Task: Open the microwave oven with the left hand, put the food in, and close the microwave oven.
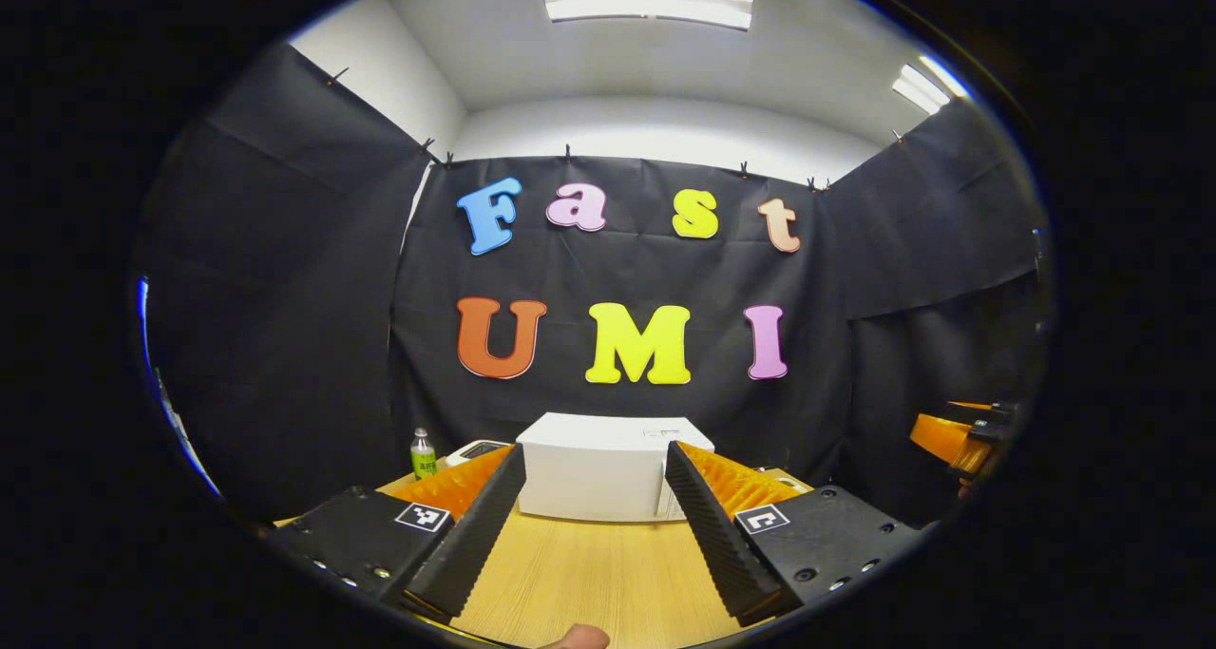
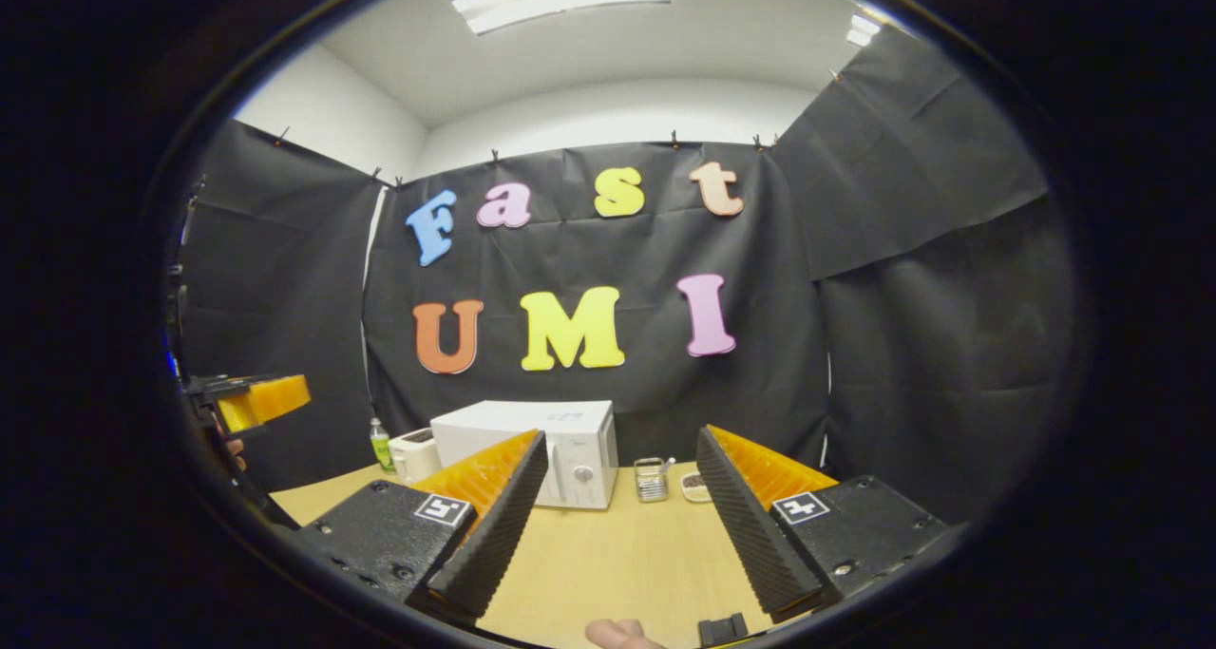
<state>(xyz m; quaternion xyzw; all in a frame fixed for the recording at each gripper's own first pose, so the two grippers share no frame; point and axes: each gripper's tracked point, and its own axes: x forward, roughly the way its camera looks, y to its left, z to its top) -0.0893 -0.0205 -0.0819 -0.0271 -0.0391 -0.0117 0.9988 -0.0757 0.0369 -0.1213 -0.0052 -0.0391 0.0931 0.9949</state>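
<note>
A white microwave [image 1: 608, 468] stands at the back of the wooden table [image 1: 589, 582] with its door closed. In the right gripper view the microwave [image 2: 532, 449] shows its handle and knob on its right side. To its right sit a small clear container [image 2: 651, 478] and a little dish holding something dark [image 2: 695, 486]. My left gripper [image 1: 594, 454] is open and holds nothing, hovering above the table and pointed at the microwave from some distance. My right gripper [image 2: 620, 435] is open too, with nothing between its fingers, well short of the dish.
A green bottle [image 1: 423, 454] and a white toaster [image 1: 480, 451] stand left of the microwave. The other gripper appears at the right edge [image 1: 959, 435] of the left gripper view and the left edge [image 2: 256, 400] of the right gripper view. Black cloth walls enclose the table.
</note>
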